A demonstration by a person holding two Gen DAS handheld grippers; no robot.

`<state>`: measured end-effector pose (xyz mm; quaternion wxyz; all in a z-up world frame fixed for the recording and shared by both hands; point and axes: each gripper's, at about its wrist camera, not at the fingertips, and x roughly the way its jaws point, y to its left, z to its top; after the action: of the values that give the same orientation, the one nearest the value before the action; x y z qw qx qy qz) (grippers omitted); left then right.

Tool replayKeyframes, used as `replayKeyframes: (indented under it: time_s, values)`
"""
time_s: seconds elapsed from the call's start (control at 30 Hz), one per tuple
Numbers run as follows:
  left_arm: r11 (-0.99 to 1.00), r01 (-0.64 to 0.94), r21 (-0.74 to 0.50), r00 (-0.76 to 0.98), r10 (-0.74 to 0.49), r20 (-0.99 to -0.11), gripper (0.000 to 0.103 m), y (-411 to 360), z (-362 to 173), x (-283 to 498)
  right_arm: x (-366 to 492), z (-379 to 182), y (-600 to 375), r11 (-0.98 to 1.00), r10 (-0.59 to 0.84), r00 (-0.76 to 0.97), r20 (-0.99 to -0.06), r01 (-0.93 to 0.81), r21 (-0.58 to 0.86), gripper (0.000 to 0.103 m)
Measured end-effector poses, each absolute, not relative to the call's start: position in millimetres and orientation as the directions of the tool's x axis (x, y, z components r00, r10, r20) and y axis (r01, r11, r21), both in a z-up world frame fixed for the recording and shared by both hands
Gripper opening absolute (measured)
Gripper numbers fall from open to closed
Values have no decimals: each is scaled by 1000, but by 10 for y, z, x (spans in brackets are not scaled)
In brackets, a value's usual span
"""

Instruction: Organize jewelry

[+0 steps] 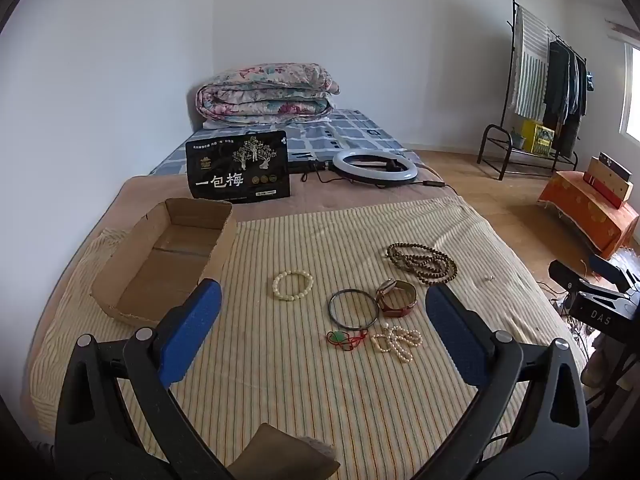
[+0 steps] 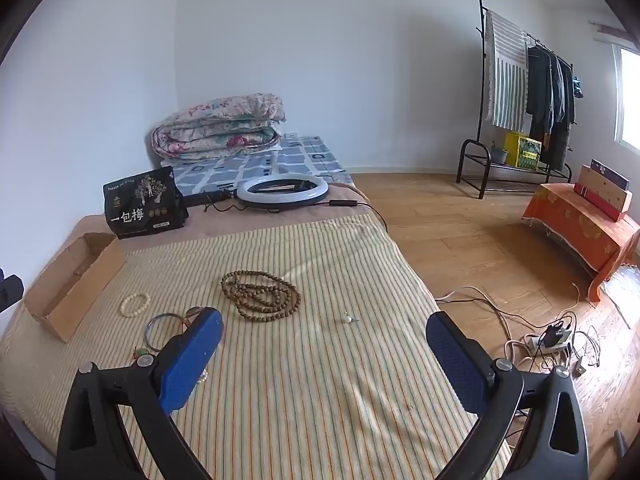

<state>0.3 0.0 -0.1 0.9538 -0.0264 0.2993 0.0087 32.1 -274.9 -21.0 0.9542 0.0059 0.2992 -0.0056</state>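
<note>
white bead bracelet (image 1: 293,286) flat by cardboard box (image 1: 168,256) | bangle (image 1: 353,309) touching watch (image 1: 397,298) | brown bead necklace (image 1: 422,266) coiled behind | pearl strand (image 1: 397,343) nearest

Right gripper (image 2: 324,344) held wide open and empty above a striped bedspread (image 2: 320,400), brown bead necklace (image 2: 262,296) coiled ahead, white bead bracelet (image 2: 135,304) and thin bangle (image 2: 160,330) to the left — cardboard box (image 2: 68,292) at the edge, ring light (image 2: 282,192) beyond.

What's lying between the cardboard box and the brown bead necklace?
The white bead bracelet lies on the striped cloth between the cardboard box and the brown bead necklace; the rest of that stretch is bare. The left wrist view shows it best.
</note>
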Motion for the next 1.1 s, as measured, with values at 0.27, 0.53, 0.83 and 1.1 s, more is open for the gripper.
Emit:
replayKeyframes:
  time_s: [0.27,0.53,0.83,1.1]
  values:
    - [999,-28,-41,823,0,-568,103,-17,6,51,329,-233,-2693,1000,-7,822,-569,9,1,103]
    - [998,-33,-47,829,1,-559,103,13,39,9,350,-234,-2673,1000,2,825,-565,1,5,103]
    - [998,-36,-47,832,4,-555,103,23,67,14,343,-206,-2637,1000,8,829,-560,-13,-4,103]
    - [998,-35,-51,832,1,-555,103,37,62,11,347,-217,-2623,1000,12,828,-561,-17,-3,103]
